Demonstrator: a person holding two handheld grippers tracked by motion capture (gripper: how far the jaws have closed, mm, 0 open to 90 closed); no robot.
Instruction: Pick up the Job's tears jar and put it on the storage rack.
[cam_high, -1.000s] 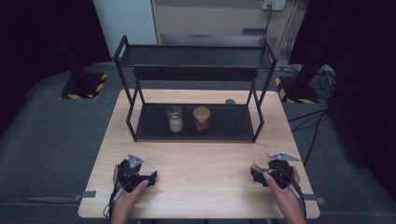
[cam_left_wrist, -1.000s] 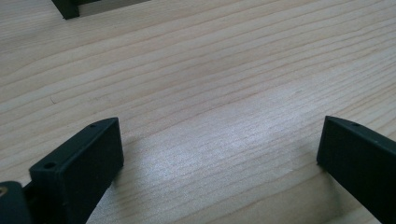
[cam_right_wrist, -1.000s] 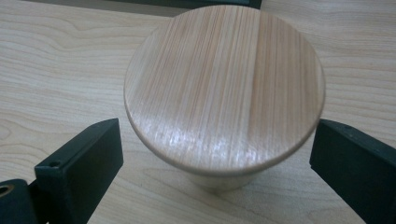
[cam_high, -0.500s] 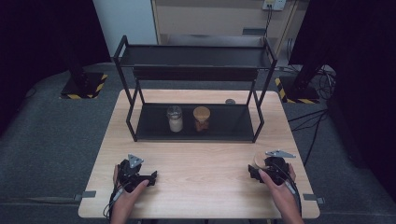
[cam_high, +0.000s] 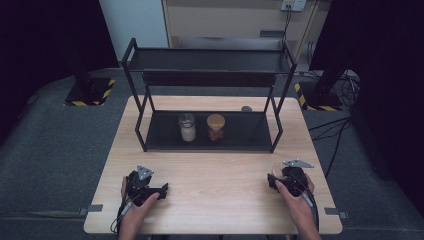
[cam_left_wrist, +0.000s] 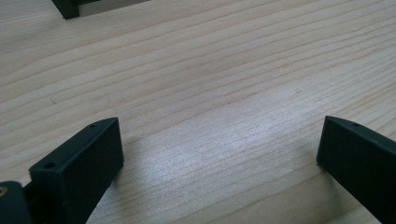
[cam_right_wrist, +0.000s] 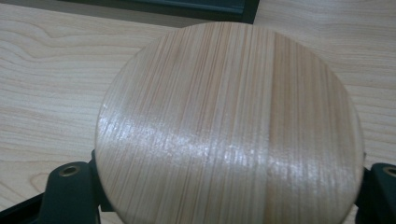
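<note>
The right gripper (cam_high: 278, 176) has just closed on a round wooden lid (cam_right_wrist: 229, 126) near the table's (cam_high: 220, 200) right edge. The left gripper (cam_left_wrist: 219, 154) gapes open over bare tabletop. The shelf (cam_high: 210, 135) stands well apart.

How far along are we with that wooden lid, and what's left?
Done: the right gripper has just closed its jaws on the round wooden lid. In hand: the lid, low over the table. Left: probably capping the lidless jar on the rack's lower shelf; its neighbour already has one. Left gripper is open.

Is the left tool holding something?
No, in the left gripper view the left tool stands wide open, with just the bare wooden table between its jaws.
</note>
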